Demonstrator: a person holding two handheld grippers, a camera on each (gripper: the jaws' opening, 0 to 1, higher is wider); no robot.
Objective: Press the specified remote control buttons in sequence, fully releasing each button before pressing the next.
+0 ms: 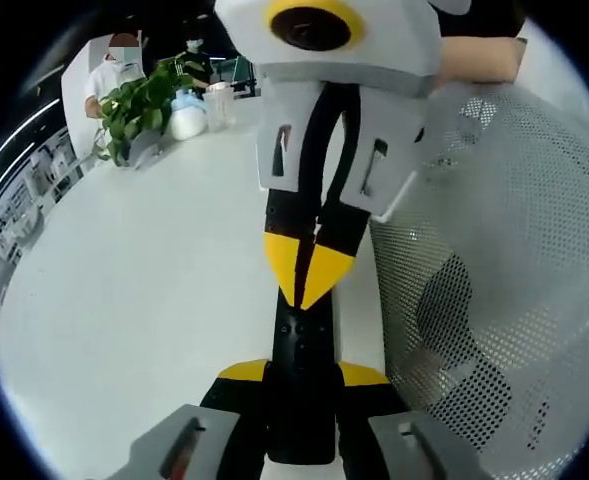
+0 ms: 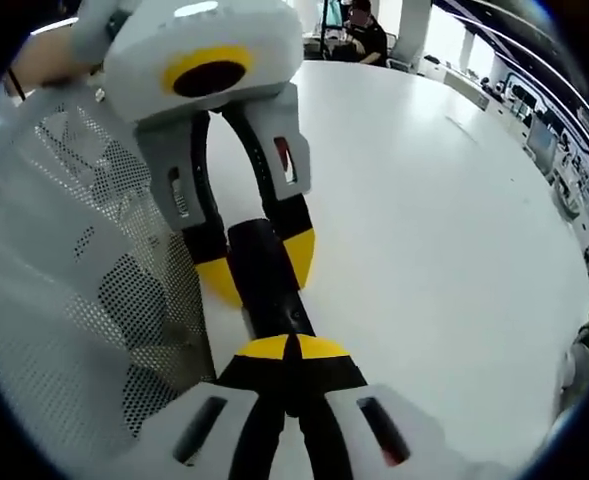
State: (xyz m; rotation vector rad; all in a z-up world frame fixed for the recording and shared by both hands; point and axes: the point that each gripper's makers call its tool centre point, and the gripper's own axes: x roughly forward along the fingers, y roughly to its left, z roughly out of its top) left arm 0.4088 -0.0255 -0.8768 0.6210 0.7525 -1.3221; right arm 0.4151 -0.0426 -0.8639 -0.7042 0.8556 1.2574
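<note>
While my left fingers [image 1: 304, 385] grip the black remote [image 1: 300, 350] on the white table [image 1: 144, 290], my right fingers [image 2: 292, 352], closed, press it; a plant [image 1: 139, 105] stands at 10 o'clock.

Glossy black plastic remote [image 1: 300, 385] on a smooth matt white table [image 1: 144, 290], beside perforated mesh [image 1: 504, 300].

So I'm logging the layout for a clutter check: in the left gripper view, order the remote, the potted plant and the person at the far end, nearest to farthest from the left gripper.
1. Remote: clamped between the left gripper's jaws.
2. Potted plant: upper left, far across the white table.
3. Person: behind the plant, at the table's far end.
</note>
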